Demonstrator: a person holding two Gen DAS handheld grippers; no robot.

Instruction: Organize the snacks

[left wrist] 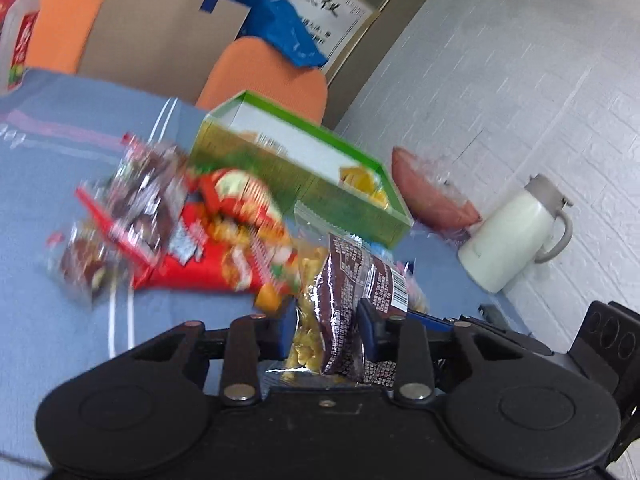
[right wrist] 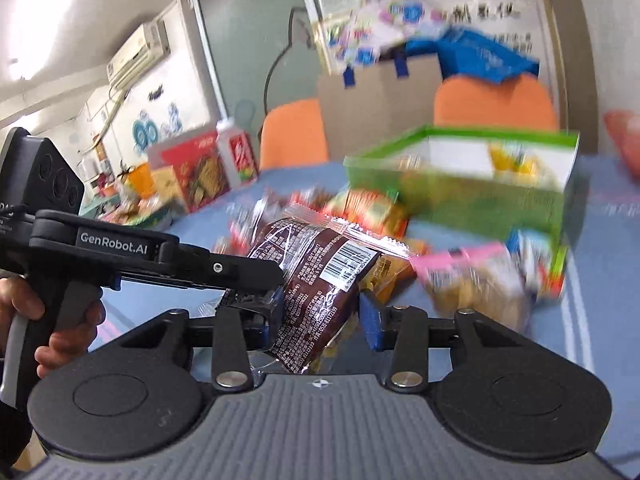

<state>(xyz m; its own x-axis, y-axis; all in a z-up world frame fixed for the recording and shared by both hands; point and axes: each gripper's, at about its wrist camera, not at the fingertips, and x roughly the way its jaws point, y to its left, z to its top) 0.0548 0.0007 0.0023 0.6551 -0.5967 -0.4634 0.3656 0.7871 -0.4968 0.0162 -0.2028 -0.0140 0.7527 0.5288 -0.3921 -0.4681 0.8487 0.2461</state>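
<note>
left wrist view: the left gripper [left wrist: 326,316] is pinching a brown snack packet [left wrist: 352,292] between its blue pads, the packet standing upright in the jaws above the blue tablecloth [left wrist: 48,320]. just beyond it a pile of red snack bags [left wrist: 224,240] is lying on the cloth, blurred. behind the pile a green cardboard box [left wrist: 304,184] is sitting open, with yellow items showing inside. a white jug [left wrist: 516,236] is standing at the table's far right corner.

right wrist view: the right gripper [right wrist: 320,316] is bracketing the same brown snack packet [right wrist: 320,280], its right pad standing just apart from the wrapper; whether it is gripping cannot be told. the left gripper [right wrist: 276,284] is reaching in from the left and clamping the packet. a hand [right wrist: 60,320] is holding its handle. the green cardboard box [right wrist: 472,196] is sitting behind, blurred.
</note>
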